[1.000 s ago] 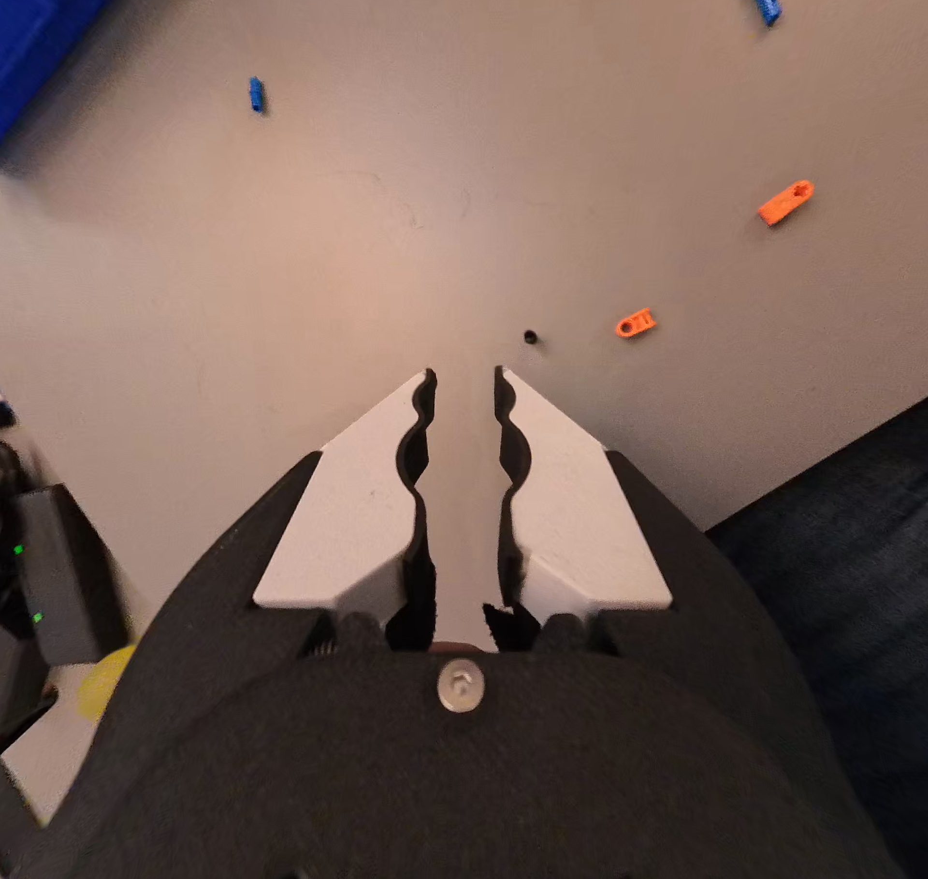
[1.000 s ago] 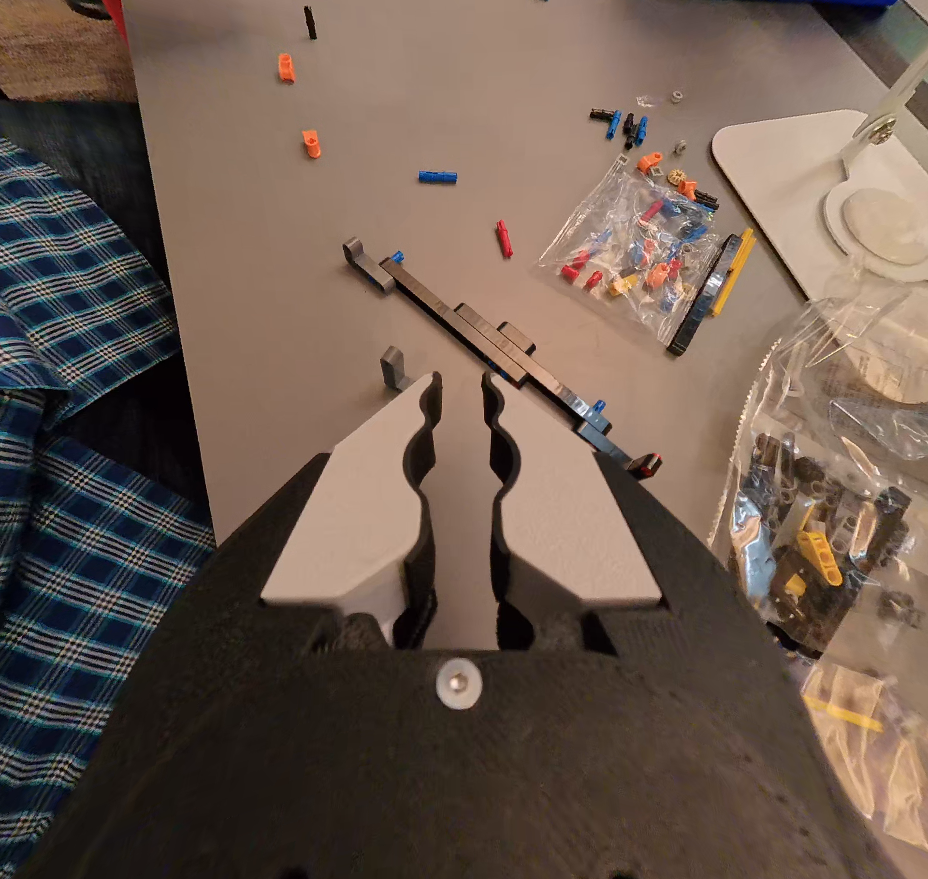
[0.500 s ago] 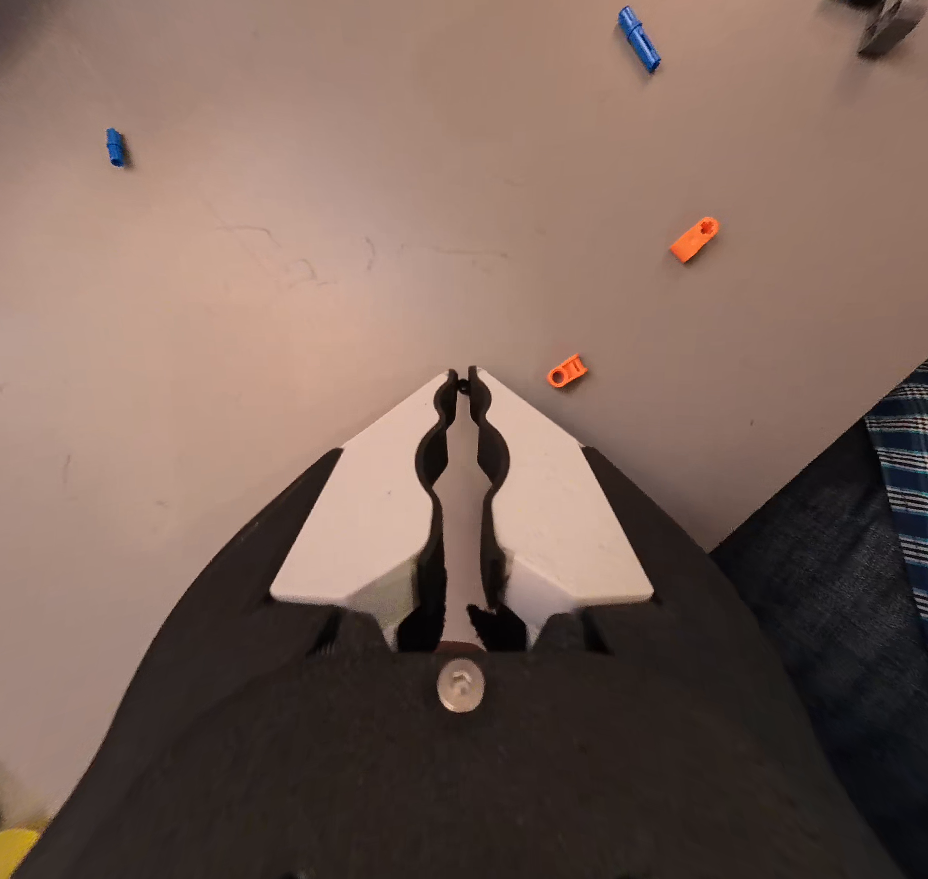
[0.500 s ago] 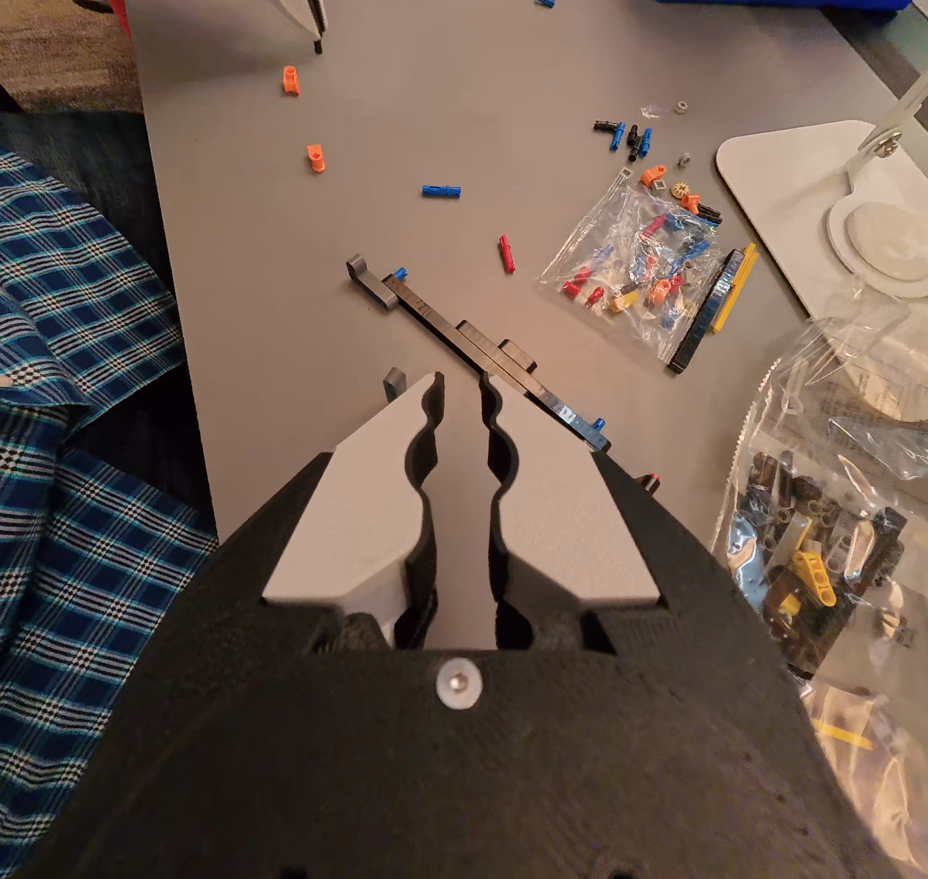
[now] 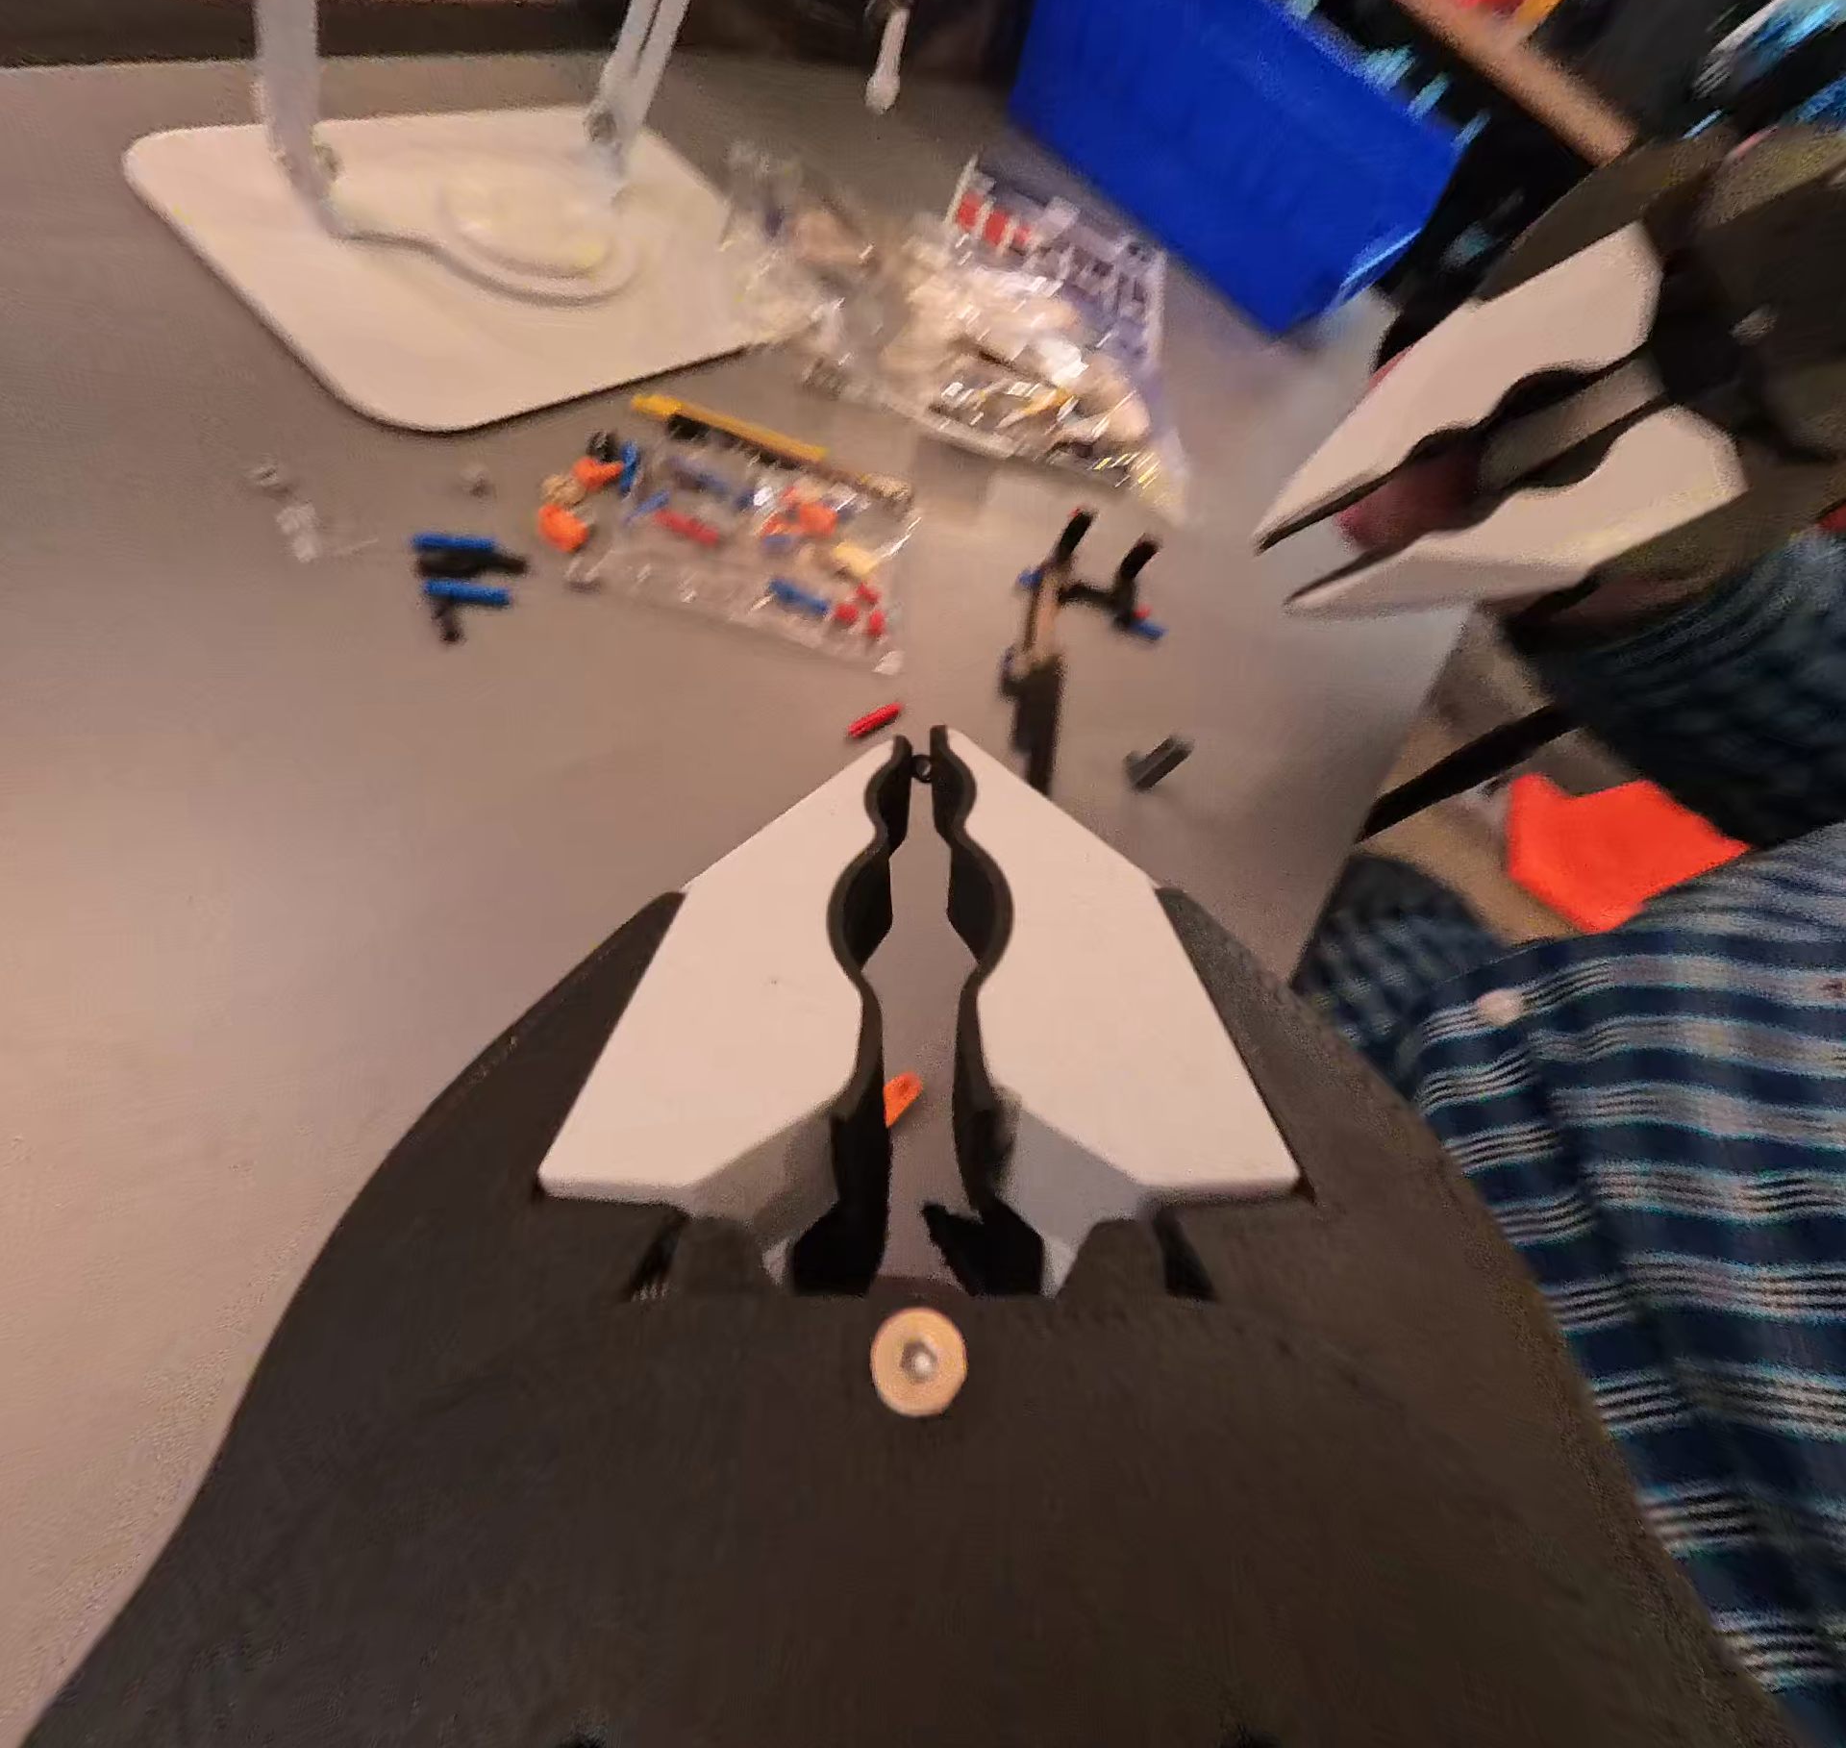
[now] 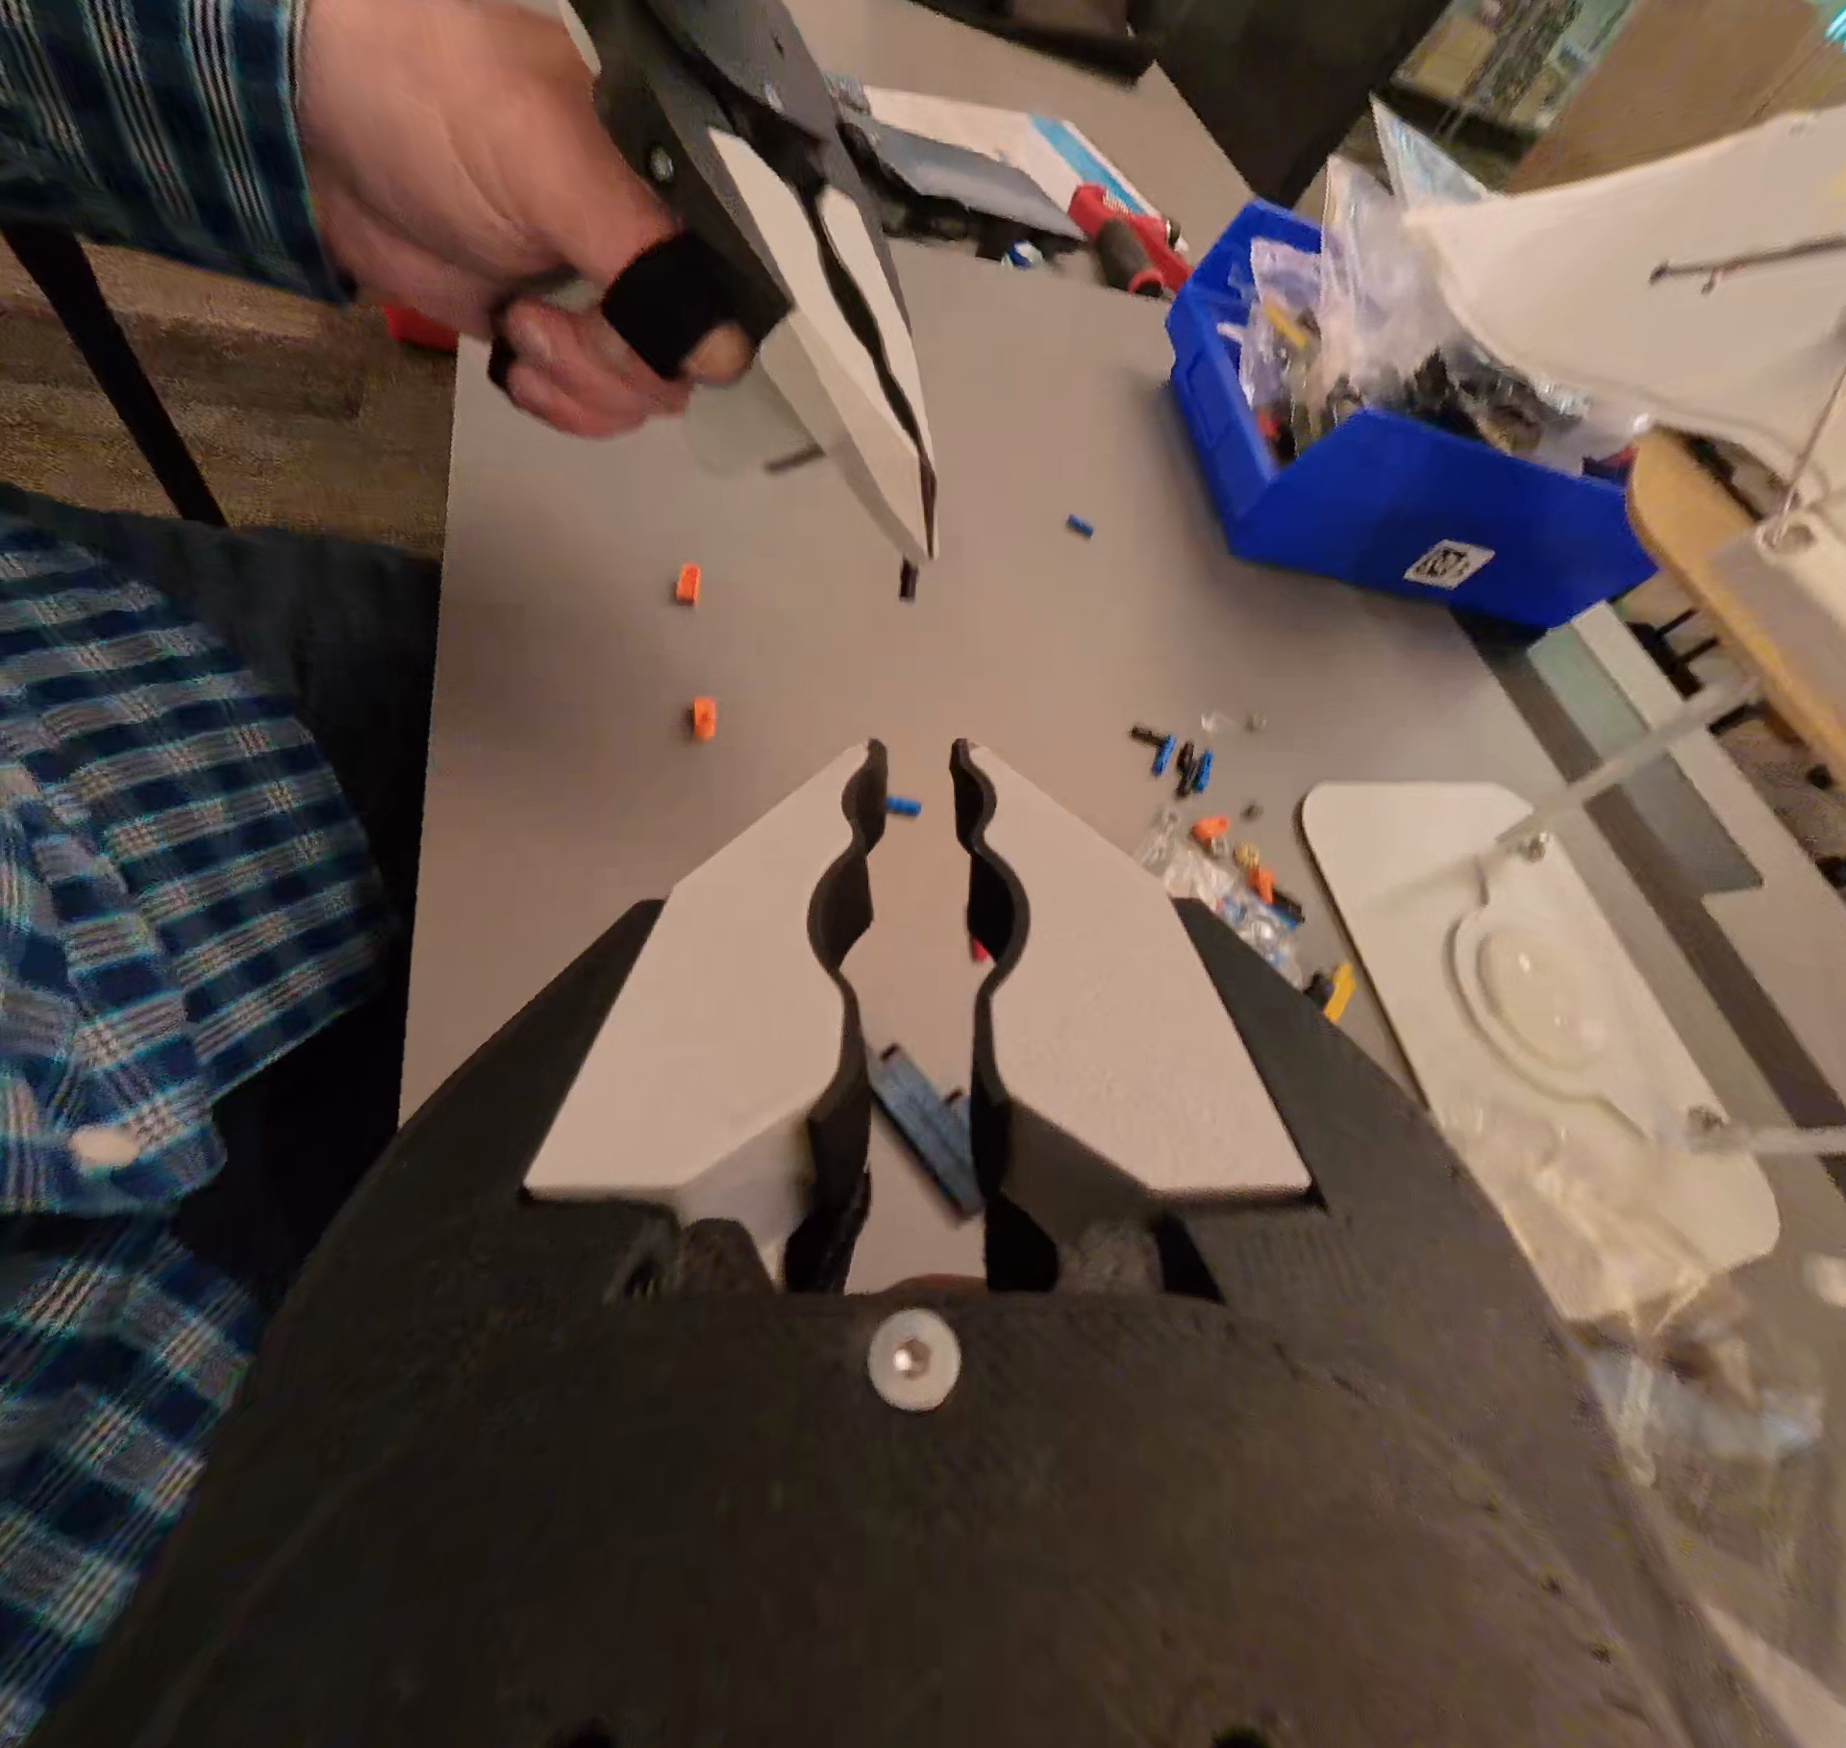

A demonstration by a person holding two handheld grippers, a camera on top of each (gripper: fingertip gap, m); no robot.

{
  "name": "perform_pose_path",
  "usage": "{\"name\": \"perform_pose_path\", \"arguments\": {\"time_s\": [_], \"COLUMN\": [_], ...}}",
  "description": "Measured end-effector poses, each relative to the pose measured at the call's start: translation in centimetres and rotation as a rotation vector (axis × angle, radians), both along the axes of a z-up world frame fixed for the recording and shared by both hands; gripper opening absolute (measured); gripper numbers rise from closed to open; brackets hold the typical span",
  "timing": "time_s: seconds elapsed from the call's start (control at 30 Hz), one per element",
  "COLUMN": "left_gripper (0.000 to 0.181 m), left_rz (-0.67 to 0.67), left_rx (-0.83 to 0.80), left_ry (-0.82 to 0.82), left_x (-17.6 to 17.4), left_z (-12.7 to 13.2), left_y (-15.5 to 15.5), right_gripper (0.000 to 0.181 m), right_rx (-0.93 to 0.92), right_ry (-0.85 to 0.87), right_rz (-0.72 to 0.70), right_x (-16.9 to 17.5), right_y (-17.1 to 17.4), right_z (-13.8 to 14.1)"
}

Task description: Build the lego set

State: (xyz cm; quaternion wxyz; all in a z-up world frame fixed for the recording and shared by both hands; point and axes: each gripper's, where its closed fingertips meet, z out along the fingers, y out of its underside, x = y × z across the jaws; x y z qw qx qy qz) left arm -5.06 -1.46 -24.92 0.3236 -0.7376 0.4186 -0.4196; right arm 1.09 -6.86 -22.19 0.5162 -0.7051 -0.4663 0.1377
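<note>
Slip is my worry: my left tool (image 5: 919, 767) pinches a tiny black pin (image 5: 921, 769) by its very tips. Any jolt drops it onto the table (image 5: 300, 801), while my right tool (image 6: 917, 749) hangs spread, empty.

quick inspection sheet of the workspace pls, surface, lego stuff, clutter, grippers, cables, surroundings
surface: grey table, bare in the middle, parts scattered.
job's things: black pin pinched at the tips of the left gripper, off the table; partly built black beam assembly; two orange connectors; small blue pin; open clear bag of small parts; larger sealed bags.
clutter: blue bin holding more bags; white lamp base; red-handled tool.
grippers: left shut on the black pin, held by a hand; right gripper open, empty, above the assembly.
cables: nothing seen.
surroundings: plaid sleeve; carpet floor; blurred shelves behind.
</note>
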Motion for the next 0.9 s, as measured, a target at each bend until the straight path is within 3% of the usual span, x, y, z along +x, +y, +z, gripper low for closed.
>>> {"name": "perform_pose_path", "arguments": {"time_s": [0.33, 0.9], "left_gripper": [0.001, 0.001], "left_rz": [-0.066, -0.124], "left_rx": [-0.316, -0.502], "left_ry": [-0.449, -0.684], "left_x": [3.4, 3.2], "left_z": [4.2, 6.5], "left_y": [-2.2, -2.9], "right_gripper": [0.015, 0.012], "right_rx": [0.091, 0.075], "right_ry": [0.016, 0.088], "right_rz": [-0.002, -0.030], "right_x": [-3.4, -3.9], "right_y": [2.4, 2.6], "right_z": [1.9, 3.7]}}
